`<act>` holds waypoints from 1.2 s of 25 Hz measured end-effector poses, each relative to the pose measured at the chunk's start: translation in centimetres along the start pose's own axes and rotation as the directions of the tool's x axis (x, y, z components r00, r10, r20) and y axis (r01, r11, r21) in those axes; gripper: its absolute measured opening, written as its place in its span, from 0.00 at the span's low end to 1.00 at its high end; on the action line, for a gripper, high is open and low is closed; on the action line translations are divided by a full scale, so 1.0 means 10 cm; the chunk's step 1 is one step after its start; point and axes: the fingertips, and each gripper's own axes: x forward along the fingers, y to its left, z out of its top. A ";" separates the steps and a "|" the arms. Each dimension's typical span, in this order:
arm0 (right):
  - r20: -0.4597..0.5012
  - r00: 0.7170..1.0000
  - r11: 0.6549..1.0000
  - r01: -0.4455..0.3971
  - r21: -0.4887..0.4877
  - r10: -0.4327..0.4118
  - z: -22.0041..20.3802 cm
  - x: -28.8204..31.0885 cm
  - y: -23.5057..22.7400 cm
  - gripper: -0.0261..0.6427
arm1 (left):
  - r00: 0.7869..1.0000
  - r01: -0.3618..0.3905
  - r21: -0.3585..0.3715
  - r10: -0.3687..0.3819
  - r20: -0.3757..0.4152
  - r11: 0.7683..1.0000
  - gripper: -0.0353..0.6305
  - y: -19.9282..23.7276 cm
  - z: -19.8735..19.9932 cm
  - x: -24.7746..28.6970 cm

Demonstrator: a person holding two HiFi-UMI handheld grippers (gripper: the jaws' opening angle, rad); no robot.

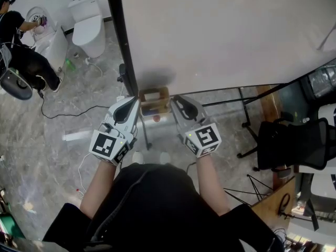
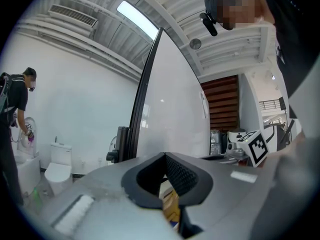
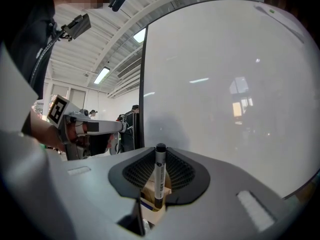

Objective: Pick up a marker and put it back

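Observation:
A black-capped marker (image 3: 160, 166) stands upright between the pads of my right gripper (image 3: 159, 184), which is shut on it. Just beyond and below its lower end is a small wooden holder box (image 3: 150, 198) fixed at the whiteboard's (image 1: 226, 35) bottom edge. In the head view the box (image 1: 155, 101) lies between my left gripper (image 1: 128, 109) and right gripper (image 1: 179, 105), both pointing at it. The left gripper (image 2: 167, 184) has a narrow gap between its jaws, with nothing in it. The box (image 2: 171, 204) shows through that gap.
The whiteboard's black frame post (image 1: 122, 41) and stand legs (image 1: 247, 125) are close by. A toilet (image 1: 88, 25) and a crouching person (image 1: 21, 51) are at the far left. A black chair (image 1: 299, 143) stands at the right. A cable (image 1: 68, 112) lies on the floor.

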 end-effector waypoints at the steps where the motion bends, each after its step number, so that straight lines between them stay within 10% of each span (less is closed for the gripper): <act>1: -0.004 1.000 1.000 -0.001 0.002 0.001 -0.02 0.01 0.00 0.15 | 1.000 -0.001 -0.001 0.001 -0.001 1.000 0.06 0.01 -0.01 0.00; 30: -0.095 0.995 0.999 -0.019 0.050 0.024 -0.52 0.18 -0.04 0.15 | 0.999 -0.029 -0.009 0.028 -0.023 1.000 0.06 0.12 -0.10 -0.02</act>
